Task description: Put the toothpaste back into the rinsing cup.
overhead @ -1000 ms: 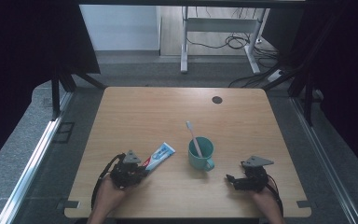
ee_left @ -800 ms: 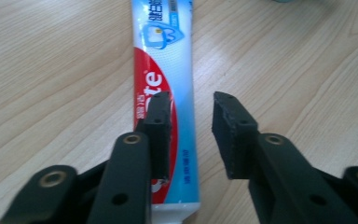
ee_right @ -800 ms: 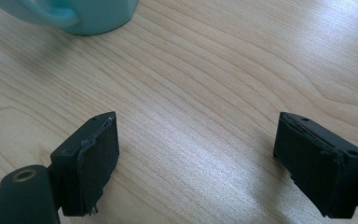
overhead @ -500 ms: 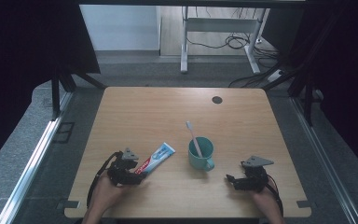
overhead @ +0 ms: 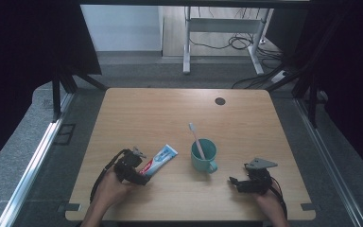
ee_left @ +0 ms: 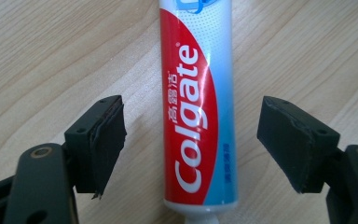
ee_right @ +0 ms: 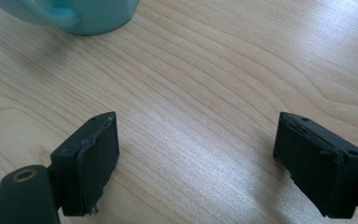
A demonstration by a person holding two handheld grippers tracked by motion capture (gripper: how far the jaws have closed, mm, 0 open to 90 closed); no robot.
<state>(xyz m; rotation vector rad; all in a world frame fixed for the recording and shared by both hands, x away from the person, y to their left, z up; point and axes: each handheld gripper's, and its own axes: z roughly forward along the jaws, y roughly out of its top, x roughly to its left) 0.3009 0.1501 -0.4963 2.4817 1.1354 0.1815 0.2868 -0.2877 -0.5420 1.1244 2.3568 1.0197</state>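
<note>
Both of my left jaws stand apart from the toothpaste tube, which lies flat on the wooden table between them with bare wood showing on either side; they have just been opening, and neither pad presses on the tube. Seen from the left gripper view, the tube runs straight away from me, its white cap end nearest my palm and its red and blue printed body stretching toward the top of the picture. From the high view, my left gripper sits near the front left of the table, at the tube's near end, and the tube slants away from it up and to the right, toward the teal mug.

That mug stands upright near the middle of the table's front half, its handle turned toward my side, and a toothbrush leans in it, head up and tilted toward the far left. Mug and tube lie near each other but apart.

On my right gripper the jaws are spread wide over bare wood with nothing between them, as the right gripper view shows; the mug's base and handle sit at that view's upper left, well clear of my pads. A small dark round spot marks the table's far side.
</note>
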